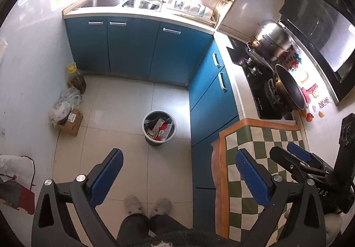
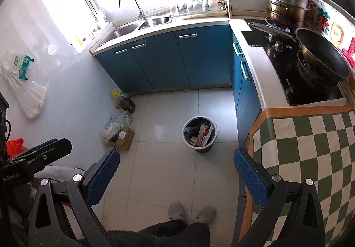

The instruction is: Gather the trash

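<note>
**Two open grippers above a kitchen floor, waste bin ahead**

Left wrist view: the left gripper [image 1: 178, 177] is held high over the tiled floor [image 1: 124, 100], its two blue-padded fingers [image 1: 106, 177] spread wide with nothing between them. At the right edge the right gripper [image 1: 290, 153] appears from the side, above the checked cloth [image 1: 261, 136]; its jaws also stand apart. This view alone shows the black range hood [image 1: 317, 23] over the hob.

Right wrist view: the right gripper [image 2: 177, 177] is likewise wide open and empty. Only here are seen a white plastic bag [image 2: 28, 94] hanging on the left wall, a window [image 2: 64, 3], and an orange bag [image 2: 14, 146] behind the left gripper [image 2: 47, 147], which enters from the left edge.

Counted items, both views: one round trash bin [image 1: 159, 128] [image 2: 199, 134] standing on the floor near the blue cabinets [image 1: 142, 49], holding cartons and wrappers; one cardboard box [image 1: 72, 121] [image 2: 123, 139] by the left wall, touching a heap of crumpled clear plastic [image 1: 66, 100]; one oil bottle [image 1: 76, 78] in the corner just beyond; two pans on the hob, namely a steel pot [image 1: 271, 39] and a dark wok [image 1: 288, 87]; two slippered feet [image 1: 147, 204] at the lower edge.

Between grippers and bin lies bare tile.
</note>
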Demonstrator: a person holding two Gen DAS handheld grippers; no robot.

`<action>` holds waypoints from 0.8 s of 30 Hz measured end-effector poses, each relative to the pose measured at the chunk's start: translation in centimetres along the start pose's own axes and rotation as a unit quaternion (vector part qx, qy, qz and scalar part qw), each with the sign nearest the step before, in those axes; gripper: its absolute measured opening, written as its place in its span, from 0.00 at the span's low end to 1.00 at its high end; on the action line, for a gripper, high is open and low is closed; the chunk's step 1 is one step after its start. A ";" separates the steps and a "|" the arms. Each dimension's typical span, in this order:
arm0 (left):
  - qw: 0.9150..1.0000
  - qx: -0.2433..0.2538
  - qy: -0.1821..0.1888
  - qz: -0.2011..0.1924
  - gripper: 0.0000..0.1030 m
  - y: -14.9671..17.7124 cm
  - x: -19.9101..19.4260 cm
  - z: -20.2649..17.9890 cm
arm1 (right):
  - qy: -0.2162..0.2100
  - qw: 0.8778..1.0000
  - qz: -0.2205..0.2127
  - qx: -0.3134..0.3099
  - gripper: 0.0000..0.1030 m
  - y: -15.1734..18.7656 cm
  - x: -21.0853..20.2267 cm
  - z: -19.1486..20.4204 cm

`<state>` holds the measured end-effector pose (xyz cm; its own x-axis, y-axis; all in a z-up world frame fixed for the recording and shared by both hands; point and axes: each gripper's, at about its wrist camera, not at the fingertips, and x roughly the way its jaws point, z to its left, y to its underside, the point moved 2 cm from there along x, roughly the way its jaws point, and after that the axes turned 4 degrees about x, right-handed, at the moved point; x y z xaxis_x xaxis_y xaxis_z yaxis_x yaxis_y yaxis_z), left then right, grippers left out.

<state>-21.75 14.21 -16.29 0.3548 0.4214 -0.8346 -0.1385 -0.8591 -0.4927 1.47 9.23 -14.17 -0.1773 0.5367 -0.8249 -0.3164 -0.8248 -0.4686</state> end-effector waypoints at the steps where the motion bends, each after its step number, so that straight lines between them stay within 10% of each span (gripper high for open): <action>1: 1.000 -0.002 -0.001 0.000 1.00 0.1 0.0 0.1 | -0.001 1.000 0.002 0.000 1.00 0.0 0.1 -0.1; 24: 0.999 0.022 0.013 0.030 1.00 0.0 0.6 0.1 | -0.028 0.999 0.035 0.007 1.00 0.9 1.1 -0.8</action>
<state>-21.67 14.49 -16.78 0.3678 0.3622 -0.8565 -0.2001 -0.8686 -0.4532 1.75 8.98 -15.79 -0.2514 0.4880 -0.8359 -0.3150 -0.8578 -0.4061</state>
